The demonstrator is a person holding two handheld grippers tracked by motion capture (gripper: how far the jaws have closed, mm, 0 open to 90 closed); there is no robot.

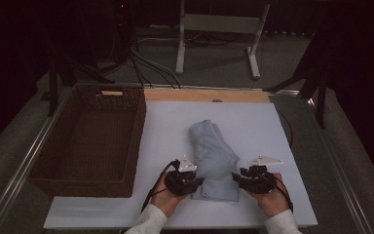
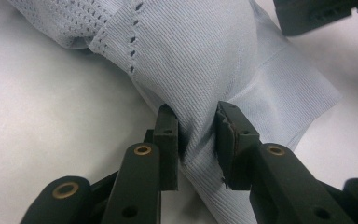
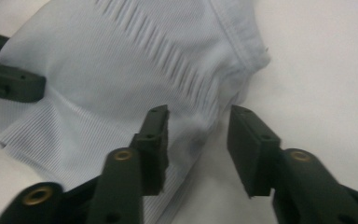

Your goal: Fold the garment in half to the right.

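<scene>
Clearly this pale blue knit garment (image 1: 213,161) is soft and light: it lies folded into a long bundle on the white desk (image 1: 253,126), just right of the brown wicker basket (image 1: 90,139), with its near end between my 2 hands. It will sag and unfold if I lift it by 1 point, and thin ribbed knit like this stretches rather than slides, so I judge slipping to be a small risk and losing the fold the bigger one.

My left gripper (image 1: 187,181) has its jaws clenched on the near left edge of the bundle; in the left gripper view the fabric (image 2: 200,70) bunches into a pinched ridge between the pads, so that side is grasped. My right gripper (image 1: 251,179) sits at the near right edge with its jaws released: in the right gripper view they straddle the hem of the garment (image 3: 121,70), cloth against the left pad and a clear gap to the other, nothing pressed.

To carry it, I would take hold through several layers at once, at both near corners, biting deep rather than at the outermost hem. Both sides should rise together and stay level, because a 1-sided pull would drag the layers apart. Nothing here is fragile; a firm squeeze will not hurt it.
</scene>
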